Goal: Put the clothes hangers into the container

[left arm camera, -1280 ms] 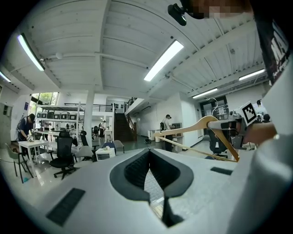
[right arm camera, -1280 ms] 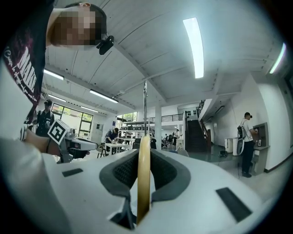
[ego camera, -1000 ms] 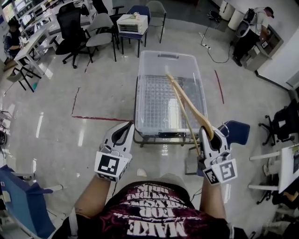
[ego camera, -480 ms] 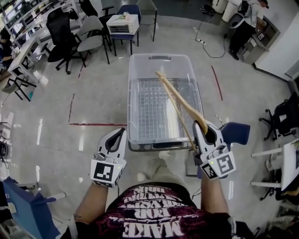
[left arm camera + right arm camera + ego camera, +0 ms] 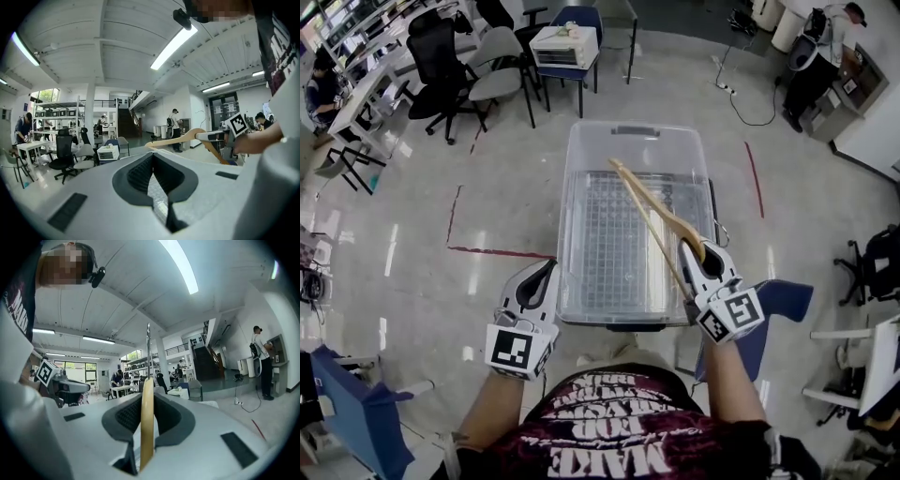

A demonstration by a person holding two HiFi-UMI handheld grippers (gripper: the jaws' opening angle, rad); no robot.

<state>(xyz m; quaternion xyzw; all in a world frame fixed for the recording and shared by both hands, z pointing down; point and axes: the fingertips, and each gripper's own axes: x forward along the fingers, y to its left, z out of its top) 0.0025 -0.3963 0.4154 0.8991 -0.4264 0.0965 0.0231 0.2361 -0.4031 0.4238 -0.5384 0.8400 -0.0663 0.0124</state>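
We see glossy pale floor point(image 5: 422, 281), red tape lines point(image 5: 502, 251) on it, clear container point(image 5: 636, 131) on a dark frame point(image 5: 713, 202).

Hanger point(image 5: 649, 208): pale wood, curved shoulder bar plus thin straight crossbar; thin metal hook point(image 5: 148, 345) rising from it. Held edge-on by shoulder bar, near hook, between jaws of right hand-held gripper point(image 5: 694, 255). One arm reaches out slantwise above container, tip over its middle, in air, clear of walls.

Container point(image 5: 566, 234): large clear plastic tub, rectangular, rounded corners, open top, handle recess at far end. Stands upright out on open floor; wire grid point(image 5: 614, 234) shows through clear bottom.
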